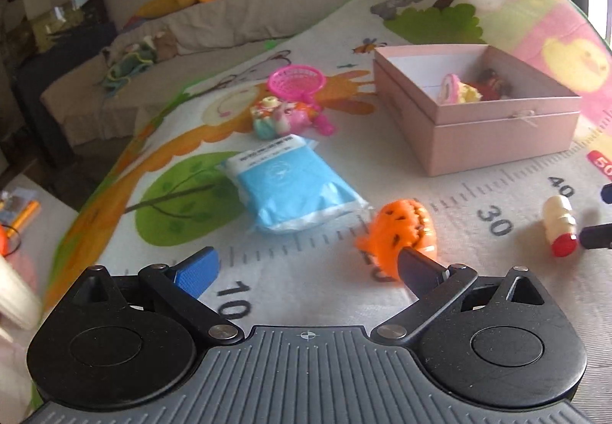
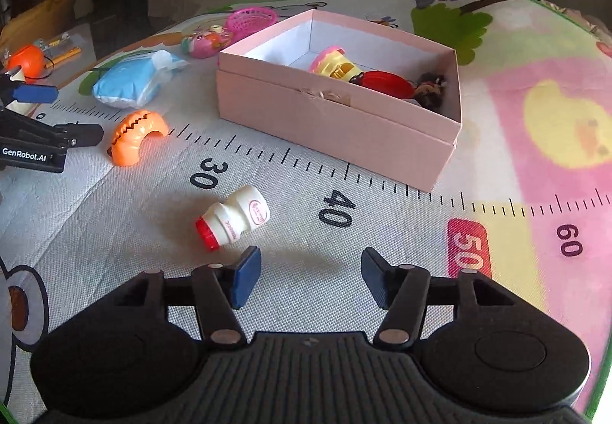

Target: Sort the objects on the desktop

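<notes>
The small white plastic bottle with a red cap point(image 2: 232, 222) lies on its side on the printed play mat point(image 2: 382, 233), at eleven o'clock just beyond the nearer right gripper point(image 2: 310, 276), whose fingers are spread and empty, its long axis running cap-down toward seven o'clock.

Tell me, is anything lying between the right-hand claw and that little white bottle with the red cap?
Nothing visible does. The right gripper is open just behind the bottle, which lies on its side on the mat a little to its left, with only bare mat between.
</notes>
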`<state>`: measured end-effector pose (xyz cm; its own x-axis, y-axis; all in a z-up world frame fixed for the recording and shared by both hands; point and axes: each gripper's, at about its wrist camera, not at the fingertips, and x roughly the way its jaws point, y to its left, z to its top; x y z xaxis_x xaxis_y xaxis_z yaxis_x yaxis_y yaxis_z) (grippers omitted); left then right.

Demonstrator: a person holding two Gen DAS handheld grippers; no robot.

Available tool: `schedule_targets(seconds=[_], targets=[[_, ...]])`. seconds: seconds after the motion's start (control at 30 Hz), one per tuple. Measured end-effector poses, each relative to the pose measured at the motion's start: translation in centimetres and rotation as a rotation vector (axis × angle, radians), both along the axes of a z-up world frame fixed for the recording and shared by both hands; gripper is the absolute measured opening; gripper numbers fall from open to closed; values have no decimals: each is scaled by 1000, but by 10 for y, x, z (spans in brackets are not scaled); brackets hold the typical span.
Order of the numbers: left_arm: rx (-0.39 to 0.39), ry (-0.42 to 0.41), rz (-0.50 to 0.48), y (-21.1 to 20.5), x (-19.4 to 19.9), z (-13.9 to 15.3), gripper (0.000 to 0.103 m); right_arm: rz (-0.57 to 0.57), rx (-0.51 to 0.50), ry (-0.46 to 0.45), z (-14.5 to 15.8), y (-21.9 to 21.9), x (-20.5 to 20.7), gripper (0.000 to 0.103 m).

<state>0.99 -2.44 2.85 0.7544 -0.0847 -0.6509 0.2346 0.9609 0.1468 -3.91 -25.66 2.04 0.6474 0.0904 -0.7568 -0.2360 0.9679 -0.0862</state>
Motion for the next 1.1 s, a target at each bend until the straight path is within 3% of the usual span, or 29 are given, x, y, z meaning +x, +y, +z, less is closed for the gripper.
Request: schedule_targets(seconds=[0.17, 0.4, 0.5, 0.6, 0.7, 0.77, 0.97, 1.1], targets=[[-50, 14, -101, -22, 3, -4, 102, -5, 20, -7, -3, 0, -5, 73], [-226, 101, -387, -46, -8, -16, 102, -18, 41, -17, -6, -8, -9, 80], [-241, 65, -490, -50, -22, -12, 102, -27, 43, -18, -6, -13, -11, 80], [-130, -24, -440, -53, -22, -10, 102, -42, 46, -19, -6, -18, -12, 81], [-26, -26, -369, -58, -1, -16, 102, -49, 54, -17, -6, -21, -11, 81], [-14, 6, -363, -61, 14, -21, 100, -50, 53, -18, -6, -20, -12, 81], [-62, 59, -309, -62, 25, -23, 59, -15, 42, -22, -4, -16, -20, 81], [-43, 76, -277, -59, 0, -19, 54, 6, 39, -29, -1, -13, -24, 81]])
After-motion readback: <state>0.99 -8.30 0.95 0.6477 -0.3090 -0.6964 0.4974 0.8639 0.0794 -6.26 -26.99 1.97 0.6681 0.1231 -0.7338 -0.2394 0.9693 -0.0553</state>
